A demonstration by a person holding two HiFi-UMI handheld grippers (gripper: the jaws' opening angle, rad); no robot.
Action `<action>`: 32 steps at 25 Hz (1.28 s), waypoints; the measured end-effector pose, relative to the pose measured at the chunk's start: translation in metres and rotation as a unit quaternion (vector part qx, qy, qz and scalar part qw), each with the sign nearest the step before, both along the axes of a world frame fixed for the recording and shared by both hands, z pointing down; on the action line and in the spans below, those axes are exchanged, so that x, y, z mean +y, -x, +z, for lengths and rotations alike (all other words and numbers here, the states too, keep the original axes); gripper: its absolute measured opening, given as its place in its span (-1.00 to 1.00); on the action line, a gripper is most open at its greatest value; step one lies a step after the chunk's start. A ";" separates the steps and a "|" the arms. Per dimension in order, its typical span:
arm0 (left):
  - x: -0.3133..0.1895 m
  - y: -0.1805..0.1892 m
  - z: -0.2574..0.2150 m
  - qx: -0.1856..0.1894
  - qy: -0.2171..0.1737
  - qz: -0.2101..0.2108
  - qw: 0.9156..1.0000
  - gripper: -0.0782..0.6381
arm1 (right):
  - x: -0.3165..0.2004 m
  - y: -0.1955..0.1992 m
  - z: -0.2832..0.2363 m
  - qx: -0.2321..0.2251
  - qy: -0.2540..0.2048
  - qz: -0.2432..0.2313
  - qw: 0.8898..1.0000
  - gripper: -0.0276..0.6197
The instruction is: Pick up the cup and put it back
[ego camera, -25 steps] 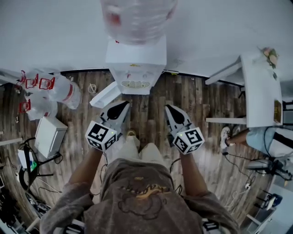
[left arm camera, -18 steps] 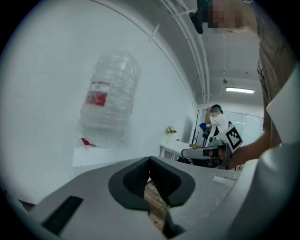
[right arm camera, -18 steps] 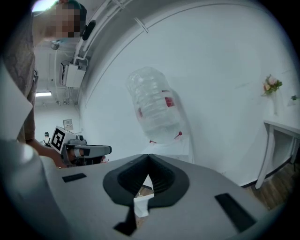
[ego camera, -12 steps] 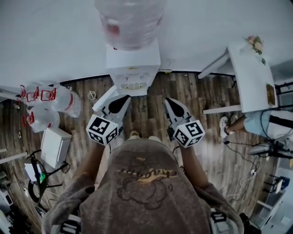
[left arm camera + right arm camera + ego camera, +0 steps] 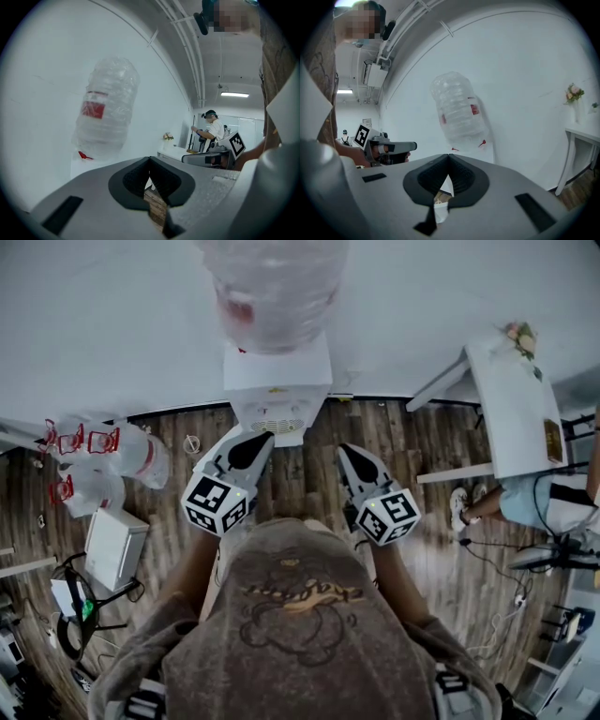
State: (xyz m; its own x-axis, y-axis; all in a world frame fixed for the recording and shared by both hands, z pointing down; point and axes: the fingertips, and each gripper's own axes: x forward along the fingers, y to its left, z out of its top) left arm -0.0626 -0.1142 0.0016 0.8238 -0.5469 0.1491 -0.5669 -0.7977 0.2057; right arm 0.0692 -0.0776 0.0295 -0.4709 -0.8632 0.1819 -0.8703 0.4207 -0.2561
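Shirtfront (image 5: 298, 615) of brown cloth with a printed figure fills the 6 o'clock edge of the head view. Just ahead of it, the left gripper (image 5: 251, 444) sits at about 11 o'clock and the right gripper (image 5: 349, 457) at about 1 o'clock. Each has its marker cube (image 5: 217, 504) nearest the body and its nose aimed toward 12 o'clock, and the two are side by side, apart. Each gripper's own view shows its dark pads (image 5: 133, 180) met at the tip with nothing between them — both sets of jaws are together and empty.

Under them lies the wooden floor (image 5: 309, 442). The cup is not plainly seen in any view. In the right gripper view a small pale shape (image 5: 439, 211) shows through the gap beneath the closed pads, and whether it is the cup cannot be told.

At 12 o'clock, beyond the gripper tips, a white water dispenser (image 5: 277, 381) stands against the white wall (image 5: 112, 324). A large clear bottle (image 5: 277, 287) with a red label is upended on it. Empty bottles (image 5: 108, 451) with red handles lie at 9 o'clock, and a white box (image 5: 115, 547) at 8 o'clock. Farther off — at 2 o'clock — is a white table (image 5: 511, 418) bearing flowers (image 5: 521, 336), and at 3 o'clock another person's legs (image 5: 525, 502).
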 end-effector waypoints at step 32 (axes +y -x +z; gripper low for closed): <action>0.040 0.008 0.032 0.000 -0.017 -0.110 0.994 -0.77 | 0.034 -0.045 0.017 0.031 -0.017 0.002 0.999 -0.91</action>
State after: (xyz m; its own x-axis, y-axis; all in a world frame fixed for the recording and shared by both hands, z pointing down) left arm -0.0702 -0.0745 0.0333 0.6836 -0.7188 0.1267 -0.7284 -0.6609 0.1806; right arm 0.1140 -0.0438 0.0467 -0.4565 -0.8712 0.1806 -0.8854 0.4250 -0.1881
